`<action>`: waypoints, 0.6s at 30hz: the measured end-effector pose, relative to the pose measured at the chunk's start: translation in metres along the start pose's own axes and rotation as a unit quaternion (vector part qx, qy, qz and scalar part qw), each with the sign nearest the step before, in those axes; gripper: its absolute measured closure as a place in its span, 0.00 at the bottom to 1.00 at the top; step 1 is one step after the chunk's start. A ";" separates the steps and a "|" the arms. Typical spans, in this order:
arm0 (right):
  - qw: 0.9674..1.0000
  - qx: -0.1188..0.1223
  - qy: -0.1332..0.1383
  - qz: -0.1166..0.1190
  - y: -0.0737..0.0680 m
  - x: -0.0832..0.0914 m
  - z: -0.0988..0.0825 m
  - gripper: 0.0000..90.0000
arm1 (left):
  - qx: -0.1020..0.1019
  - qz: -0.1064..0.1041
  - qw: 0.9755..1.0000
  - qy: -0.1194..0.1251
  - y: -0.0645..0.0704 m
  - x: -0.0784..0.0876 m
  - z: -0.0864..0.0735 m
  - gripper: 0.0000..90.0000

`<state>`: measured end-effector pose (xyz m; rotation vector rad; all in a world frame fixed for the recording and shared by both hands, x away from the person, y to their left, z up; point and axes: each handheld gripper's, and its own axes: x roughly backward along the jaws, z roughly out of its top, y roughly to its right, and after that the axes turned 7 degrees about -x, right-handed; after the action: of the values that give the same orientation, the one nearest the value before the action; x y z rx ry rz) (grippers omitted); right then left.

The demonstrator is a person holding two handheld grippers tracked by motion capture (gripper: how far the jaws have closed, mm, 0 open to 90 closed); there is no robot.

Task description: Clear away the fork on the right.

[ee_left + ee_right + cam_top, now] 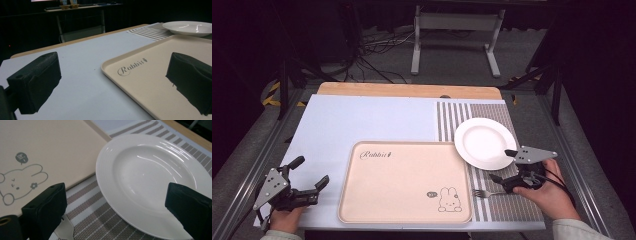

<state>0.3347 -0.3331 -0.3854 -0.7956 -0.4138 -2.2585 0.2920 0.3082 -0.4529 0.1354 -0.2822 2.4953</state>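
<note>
Plate ahead of the open right jaws, fork just below them

Plate (485,143) sits on the striped mat (507,200) at the right of the surface, its left rim just overlapping or touching the far right corner of the tray (404,181); from the high view I cannot tell which. Right gripper (516,170) hovers near the plate's near-right rim, jaws spread wide and holding nothing; in the right gripper view the plate (152,182) lies between and beyond the two jaws. Fork (484,192) lies on the mat near the tray's right edge, just beside this gripper, its tines pointing left; its end shows low in the right gripper view (63,228). Left gripper (309,186) rests at the near left, apart from the tray, jaws likewise open and empty; tray (155,82) and plate (188,27) appear beyond them.

By its look the plate is glazed ceramic: stiff, fairly heavy for its size, slippery and breakable; a grip would best pinch the broad flat rim at the near side, one jaw above and one beneath, which calls for tilting in low since the rim lies close to the mat. A loose pinch could let it slide out; the fork so near could be knocked.
</note>
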 end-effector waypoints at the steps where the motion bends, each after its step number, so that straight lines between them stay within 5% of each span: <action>1: 1.000 0.001 -0.010 0.001 0.001 -0.001 0.001 0.06 | -0.002 0.000 1.000 0.000 0.000 0.000 0.000 0.00; 9: 0.996 0.035 -0.086 0.005 0.003 -0.004 0.008 0.06 | -0.002 0.000 1.000 0.000 -0.001 0.000 0.000 0.00; 18: 0.985 0.081 -0.152 0.008 -0.002 -0.004 0.018 0.06 | -0.001 -0.001 1.000 -0.001 0.000 0.000 0.000 0.00</action>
<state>0.3431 -0.3203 -0.3750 -1.0567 -0.7206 -2.0596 0.2922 0.3087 -0.4529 0.1373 -0.2850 2.4940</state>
